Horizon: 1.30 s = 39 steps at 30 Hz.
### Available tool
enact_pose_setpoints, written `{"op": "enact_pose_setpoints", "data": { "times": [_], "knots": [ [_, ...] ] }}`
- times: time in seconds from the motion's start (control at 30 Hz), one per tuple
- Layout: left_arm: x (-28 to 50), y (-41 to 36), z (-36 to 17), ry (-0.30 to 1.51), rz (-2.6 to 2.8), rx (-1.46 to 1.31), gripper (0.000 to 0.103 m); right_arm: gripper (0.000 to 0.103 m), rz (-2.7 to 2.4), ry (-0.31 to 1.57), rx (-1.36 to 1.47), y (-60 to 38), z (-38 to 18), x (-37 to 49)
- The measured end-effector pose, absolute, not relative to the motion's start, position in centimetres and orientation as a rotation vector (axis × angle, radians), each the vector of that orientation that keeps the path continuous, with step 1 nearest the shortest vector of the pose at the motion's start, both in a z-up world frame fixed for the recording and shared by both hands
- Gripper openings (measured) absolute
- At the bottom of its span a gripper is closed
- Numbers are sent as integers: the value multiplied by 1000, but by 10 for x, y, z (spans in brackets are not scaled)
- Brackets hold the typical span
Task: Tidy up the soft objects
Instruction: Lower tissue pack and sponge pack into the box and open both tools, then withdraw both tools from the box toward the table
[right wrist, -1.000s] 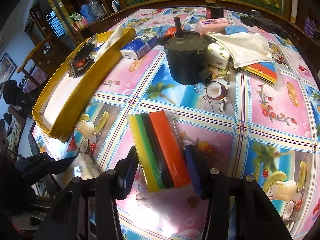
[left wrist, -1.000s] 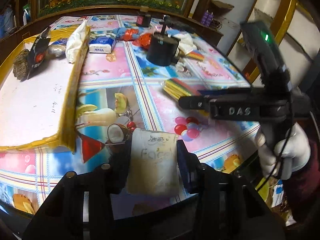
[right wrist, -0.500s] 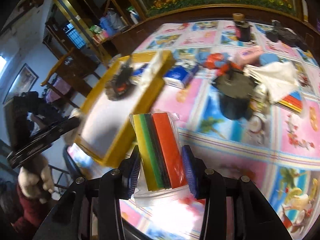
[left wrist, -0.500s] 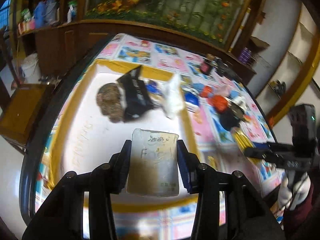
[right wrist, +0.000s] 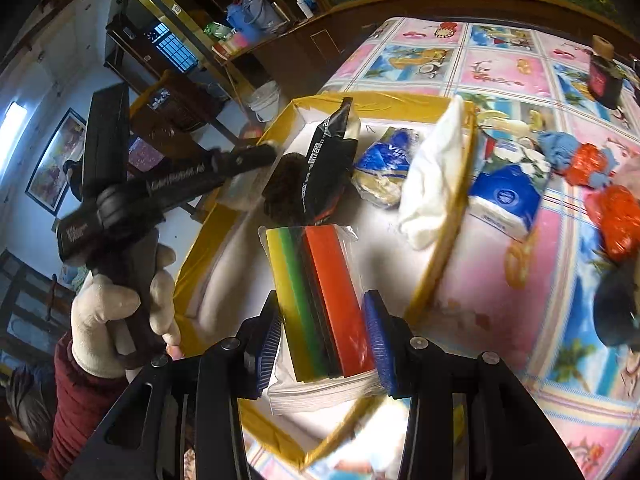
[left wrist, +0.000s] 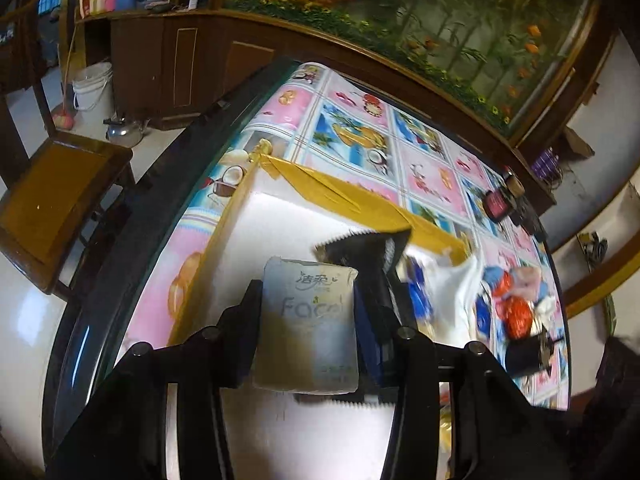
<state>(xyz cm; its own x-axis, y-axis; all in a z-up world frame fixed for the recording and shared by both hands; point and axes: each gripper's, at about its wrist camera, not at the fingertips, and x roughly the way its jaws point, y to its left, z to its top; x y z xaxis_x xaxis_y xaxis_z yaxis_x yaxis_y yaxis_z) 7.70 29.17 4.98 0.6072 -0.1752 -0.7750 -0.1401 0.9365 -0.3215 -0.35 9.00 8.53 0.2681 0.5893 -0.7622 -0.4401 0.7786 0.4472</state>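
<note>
Right gripper [right wrist: 324, 344], nearest the lens, clamps a clear-wrapped pack of yellow, green, black and red sponge strips [right wrist: 320, 300] between its blue pads, above the yellow-taped white foam tray [right wrist: 444, 256]. Left gripper [left wrist: 306, 320] pinches a grey facial-tissue packet [left wrist: 308, 324] over the same tray; a white-gloved hand [right wrist: 116, 312] holds it. Farther in, a black sachet [right wrist: 326, 168], a blue-and-white tissue pack [right wrist: 384, 168] and a white cloth [right wrist: 432, 184] draped on the tray's rim. Beyond, the fruit-patterned tablecloth [right wrist: 500, 68].
</note>
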Motion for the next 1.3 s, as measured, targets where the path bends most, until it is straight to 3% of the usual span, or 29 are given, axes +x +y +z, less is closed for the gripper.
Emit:
{"op": "enact_pose_setpoints", "data": {
  "times": [0.3, 0.37, 0.63, 0.9, 0.97, 1.07, 1.3],
  "knots": [
    [102, 319, 30, 917, -33, -536, 52, 44, 663, 1106, 102, 124, 65, 24],
    [98, 319, 33, 919, -50, -546, 56, 65, 658, 1106, 95, 128, 64, 22],
    [61, 306, 67, 866, -117, -575, 57, 70, 664, 989, 70, 115, 83, -6],
    [-16, 222, 109, 782, -236, -395, 58, 82, 626, 794, 80, 25, 119, -66],
    [-44, 192, 111, 754, -272, -318, 64, 90, 596, 733, 95, -12, 127, -88],
    [-76, 143, 98, 769, -360, -257, 67, 94, 486, 669, 107, -75, 127, -118],
    [-103, 57, 56, 904, -521, -239, 67, 94, 257, 716, 225, -205, 95, -154]
  ]
}}
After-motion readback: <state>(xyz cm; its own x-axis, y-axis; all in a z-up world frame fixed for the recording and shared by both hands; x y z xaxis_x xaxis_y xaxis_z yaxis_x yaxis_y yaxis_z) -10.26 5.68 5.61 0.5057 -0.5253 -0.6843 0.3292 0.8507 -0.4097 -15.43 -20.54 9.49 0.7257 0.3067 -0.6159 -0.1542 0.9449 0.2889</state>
